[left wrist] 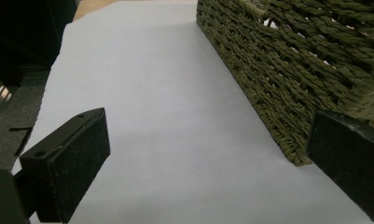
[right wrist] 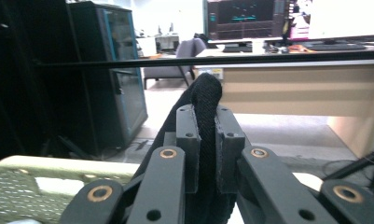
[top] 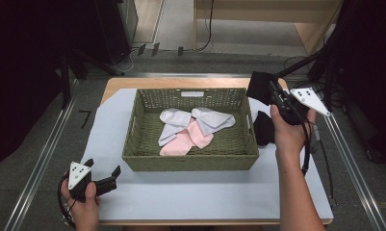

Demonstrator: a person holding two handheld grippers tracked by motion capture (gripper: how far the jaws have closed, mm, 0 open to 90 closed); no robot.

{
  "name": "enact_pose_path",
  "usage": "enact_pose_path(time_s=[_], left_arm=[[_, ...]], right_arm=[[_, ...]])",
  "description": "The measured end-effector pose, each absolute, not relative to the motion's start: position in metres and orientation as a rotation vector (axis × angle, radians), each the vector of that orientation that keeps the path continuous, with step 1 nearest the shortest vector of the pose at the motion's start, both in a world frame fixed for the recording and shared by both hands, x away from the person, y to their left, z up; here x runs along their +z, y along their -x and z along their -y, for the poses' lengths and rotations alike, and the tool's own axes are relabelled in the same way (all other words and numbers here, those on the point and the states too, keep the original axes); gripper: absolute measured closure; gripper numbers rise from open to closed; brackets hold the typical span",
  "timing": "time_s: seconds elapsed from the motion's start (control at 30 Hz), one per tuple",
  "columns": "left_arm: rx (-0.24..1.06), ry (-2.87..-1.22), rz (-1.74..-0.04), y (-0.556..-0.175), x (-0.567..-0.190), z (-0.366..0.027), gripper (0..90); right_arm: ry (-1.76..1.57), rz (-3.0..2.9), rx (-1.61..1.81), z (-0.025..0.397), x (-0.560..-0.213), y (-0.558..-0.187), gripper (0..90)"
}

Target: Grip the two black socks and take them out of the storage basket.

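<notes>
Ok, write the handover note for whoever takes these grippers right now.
Right gripper: shut on a black sock, held up beyond the basket's far right corner.
Left gripper: open, holding nothing, low over the white sheet off the basket's near left corner.
In the basket: two white socks and pink socks, in a loose heap.
Another black sock lies on the sheet just outside the basket's right wall.
Done, it seems: the light socks are in.
Left, likely: drop the held black sock in, then fetch the other one.
</notes>
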State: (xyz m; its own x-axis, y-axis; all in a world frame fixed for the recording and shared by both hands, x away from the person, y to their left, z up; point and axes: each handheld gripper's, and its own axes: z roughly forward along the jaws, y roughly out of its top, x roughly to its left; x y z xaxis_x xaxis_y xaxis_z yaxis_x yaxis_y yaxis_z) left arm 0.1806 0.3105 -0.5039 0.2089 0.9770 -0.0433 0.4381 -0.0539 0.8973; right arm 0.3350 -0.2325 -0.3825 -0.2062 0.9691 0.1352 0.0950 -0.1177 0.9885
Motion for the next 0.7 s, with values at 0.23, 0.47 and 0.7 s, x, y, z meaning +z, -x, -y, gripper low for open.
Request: enact_pose_path(time_s=[0.23, 0.47, 0.7], left_arm=[[0.801, -1.64, -1.355, -0.18, -0.504, -0.311, 0.7], [0.806, -1.639, -1.355, -0.18, -0.504, -0.31, 0.7], [0.807, -1.639, -1.35, -0.18, -0.504, -0.31, 0.7]], right_arm=[[-1.375, -1.316, 1.378, 0.266, -0.408, -0.331, 84.1], [-1.452, -1.326, 1.319, 0.281, -0.442, -0.331, 84.1], [-1.53, -1.361, 1.282, 0.284, -0.471, -0.328, 83.5]])
